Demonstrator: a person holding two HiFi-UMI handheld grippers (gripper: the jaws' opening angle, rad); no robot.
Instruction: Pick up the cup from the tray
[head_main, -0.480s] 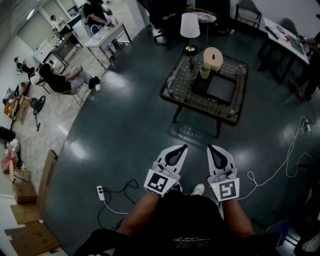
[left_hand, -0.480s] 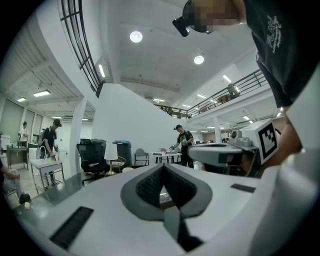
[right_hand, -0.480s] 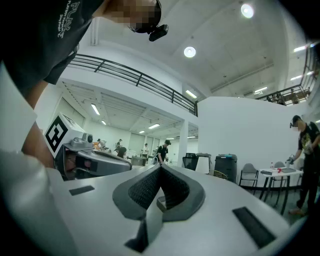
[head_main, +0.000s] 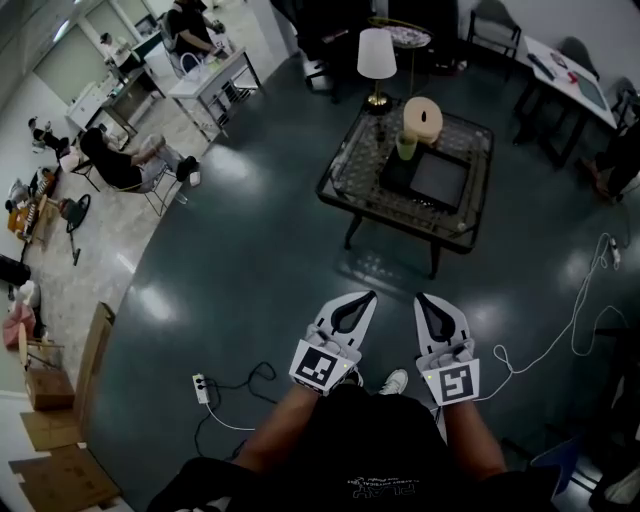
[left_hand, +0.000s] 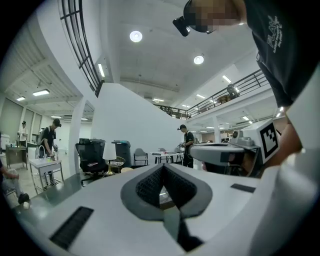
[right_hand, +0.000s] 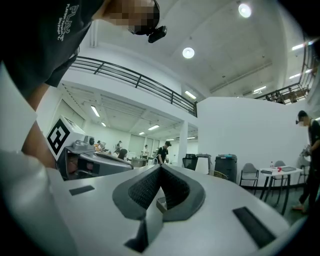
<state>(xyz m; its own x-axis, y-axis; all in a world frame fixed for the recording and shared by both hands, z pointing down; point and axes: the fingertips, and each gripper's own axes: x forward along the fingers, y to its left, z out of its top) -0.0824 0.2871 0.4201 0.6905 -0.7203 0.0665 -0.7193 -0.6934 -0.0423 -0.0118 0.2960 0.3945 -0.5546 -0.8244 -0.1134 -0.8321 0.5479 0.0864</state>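
The white left gripper (head_main: 371, 293) and right gripper (head_main: 418, 293) hover with fingers pressed together, empty, well apart from the pale green cup (head_main: 406, 146) by the black tray (head_main: 440, 178) on the glass tabletop (head_main: 350, 175).

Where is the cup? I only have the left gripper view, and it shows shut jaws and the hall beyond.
Observer: In the head view, a green cup stands at the far left corner of a dark tray on a glass-topped table ahead.
Operator: Is the right gripper ready?
Observer: No. The right gripper is shut and empty, like the left gripper.
Operator: Anything on the floor near me?
Observer: A white power strip lies left of the left gripper.
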